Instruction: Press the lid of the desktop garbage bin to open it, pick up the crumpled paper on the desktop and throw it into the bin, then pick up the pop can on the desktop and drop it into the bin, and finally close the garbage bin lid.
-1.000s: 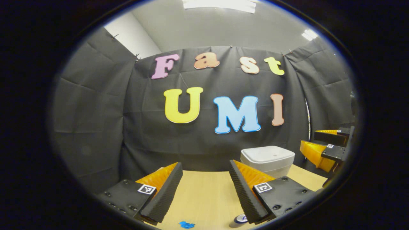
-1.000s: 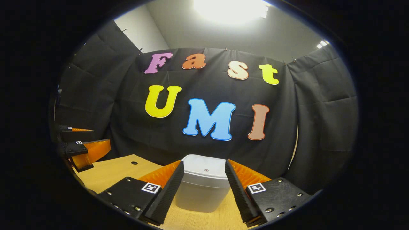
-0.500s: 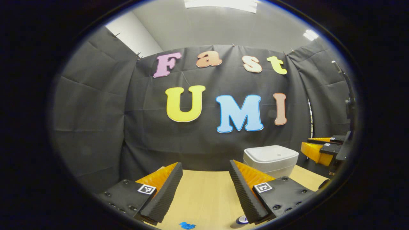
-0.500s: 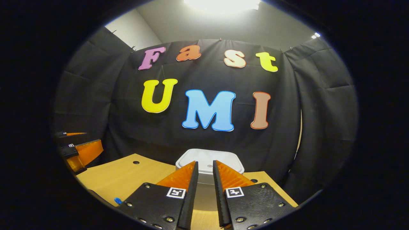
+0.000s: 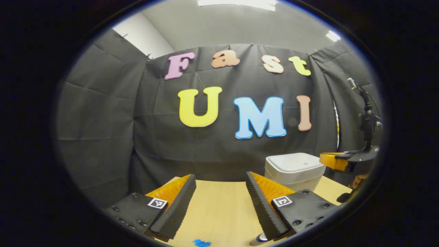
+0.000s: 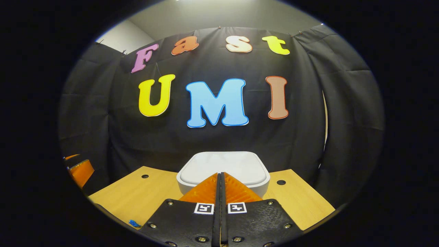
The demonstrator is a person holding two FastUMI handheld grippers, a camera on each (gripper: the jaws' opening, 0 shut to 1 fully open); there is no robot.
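Note:
The white bin [image 6: 223,164] stands at the back of the wooden table [image 6: 301,202] with its lid down. My right gripper [image 6: 220,174] is shut with nothing between its fingers, its tips over the near edge of the lid; whether they touch it I cannot tell. In the left gripper view the bin [image 5: 295,168] is at the right, and the right gripper [image 5: 337,161] hangs level beside its top. My left gripper [image 5: 220,176] is open and empty above the table. A small blue crumpled piece [image 5: 201,243] and the top of the pop can [image 5: 262,237] lie low at the bottom edge.
The black cloth wall closes the back and both sides right behind the bin. Two small round holes [image 6: 145,176] [image 6: 281,182] sit in the tabletop left and right of the bin. A hand [image 5: 358,180] holds the right gripper. The left gripper [image 6: 80,169] shows far left.
My right gripper went from open around the bin to shut, and rose above the lid, tilting down. The left gripper stayed nearly still and open.

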